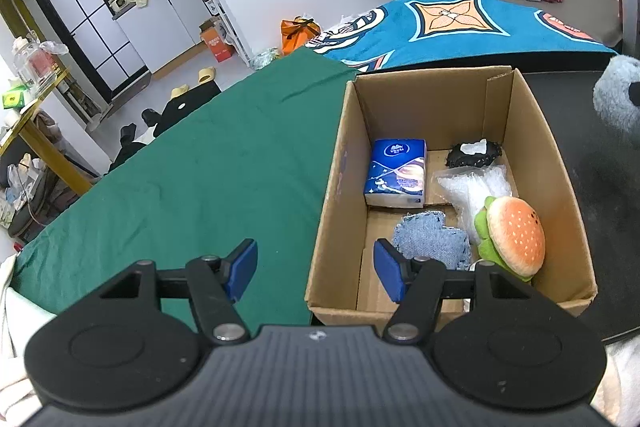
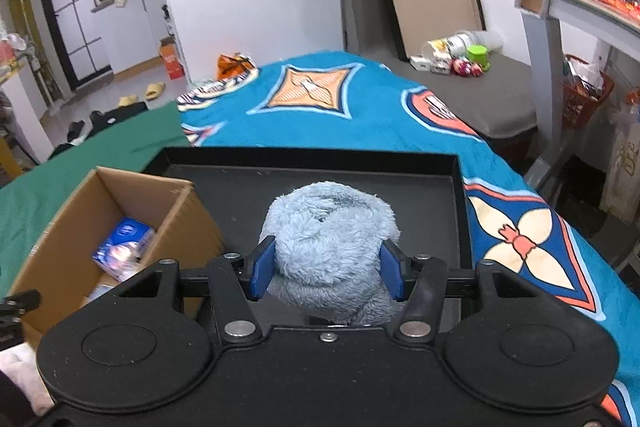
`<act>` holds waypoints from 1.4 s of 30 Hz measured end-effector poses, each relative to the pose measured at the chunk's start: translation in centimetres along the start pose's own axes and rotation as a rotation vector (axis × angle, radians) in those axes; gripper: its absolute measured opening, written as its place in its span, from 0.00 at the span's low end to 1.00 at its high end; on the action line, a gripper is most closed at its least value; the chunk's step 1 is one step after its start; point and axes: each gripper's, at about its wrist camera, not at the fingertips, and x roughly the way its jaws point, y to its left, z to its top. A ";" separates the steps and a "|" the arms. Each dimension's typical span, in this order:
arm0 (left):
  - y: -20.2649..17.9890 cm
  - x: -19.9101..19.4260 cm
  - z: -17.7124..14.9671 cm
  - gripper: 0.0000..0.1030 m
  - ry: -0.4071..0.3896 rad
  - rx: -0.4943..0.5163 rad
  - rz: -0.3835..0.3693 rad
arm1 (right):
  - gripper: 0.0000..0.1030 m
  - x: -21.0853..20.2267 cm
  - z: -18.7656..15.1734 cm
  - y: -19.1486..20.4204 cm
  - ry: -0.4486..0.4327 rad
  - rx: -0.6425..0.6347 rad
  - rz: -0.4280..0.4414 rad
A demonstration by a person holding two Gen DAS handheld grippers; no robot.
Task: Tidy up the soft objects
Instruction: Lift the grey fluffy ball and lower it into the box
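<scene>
My right gripper (image 2: pixel 327 273) is shut on a fluffy light-blue plush (image 2: pixel 332 231) and holds it over the black tray (image 2: pixel 460 211); the plush also shows at the right edge of the left wrist view (image 1: pixel 618 95). My left gripper (image 1: pixel 316 267) is open and empty above the near left wall of the cardboard box (image 1: pixel 340 163). In the box lie a blue tissue pack (image 1: pixel 396 173), a denim patch (image 1: pixel 432 239), a burger plush (image 1: pixel 516 237), a clear plastic bag (image 1: pixel 472 189) and a black scrunchie (image 1: pixel 474 153). The box shows left of the tray in the right wrist view (image 2: pixel 60 247).
The box stands on a green cloth (image 1: pixel 180 187). A blue patterned blanket (image 2: pixel 340 99) covers the surface behind and right of the tray. A grey table leg (image 2: pixel 544 67) stands at the right. Slippers and shoes lie on the floor (image 1: pixel 200 79) beyond.
</scene>
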 end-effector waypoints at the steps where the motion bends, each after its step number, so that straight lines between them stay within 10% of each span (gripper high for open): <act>1: 0.0 0.0 0.0 0.61 -0.001 -0.002 -0.001 | 0.51 -0.4 0.1 0.2 -0.009 -0.003 0.013; 30: 1.7 -1.0 -0.4 0.56 -0.043 -0.082 -0.103 | 0.51 -3.1 1.7 7.9 -0.027 -0.111 0.315; 42: 3.5 0.3 -0.6 0.27 -0.020 -0.168 -0.210 | 0.52 -2.0 1.6 12.3 0.034 -0.160 0.336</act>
